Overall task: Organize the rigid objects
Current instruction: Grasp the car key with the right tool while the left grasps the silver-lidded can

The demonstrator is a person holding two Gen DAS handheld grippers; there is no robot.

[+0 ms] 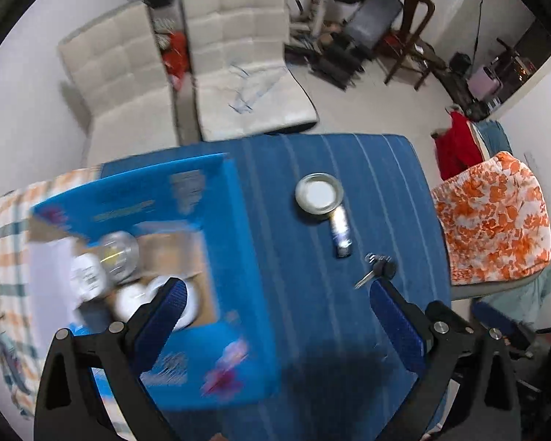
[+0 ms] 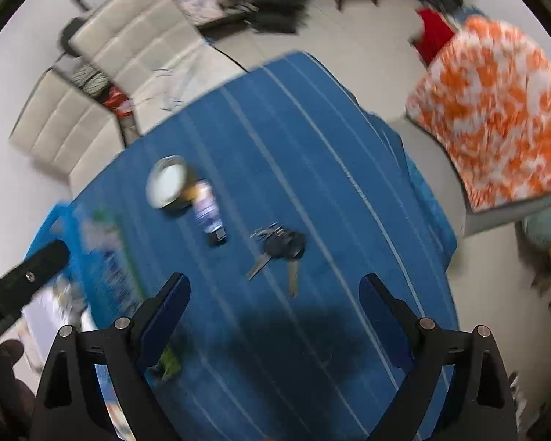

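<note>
Both grippers hang above the surface (image 2: 294,117) with nothing held: the left gripper (image 1: 275,305) has its fingers spread wide over the edge of the blue box (image 1: 235,242), and the right gripper (image 2: 273,305) is spread just as wide above the striped blue cloth.

Three loose things remain on the surface. The bunch of keys (image 2: 279,248) lies nearest the right gripper, just ahead of its fingertips. Further on, a small bottle (image 2: 208,209) lies on its side, touching a round tin (image 2: 167,182) with a pale lid. The box, at the left, already holds several white and silvery items, blurred beyond naming.

The keys look like the next pick for the right gripper. To do it well, come straight down so the fingers straddle the dark fob rather than the thin blades — the blades lie flat on the cloth and would likely slip out. Close firmly, lift clear, then carry left to the box.

In the way: the box's near wall stands tall, so the load must go over it, and the left gripper sits at that same edge — it may crowd the drop. A small green thing (image 2: 170,364) lies by the right gripper's left finger; what it is I cannot tell.
</note>
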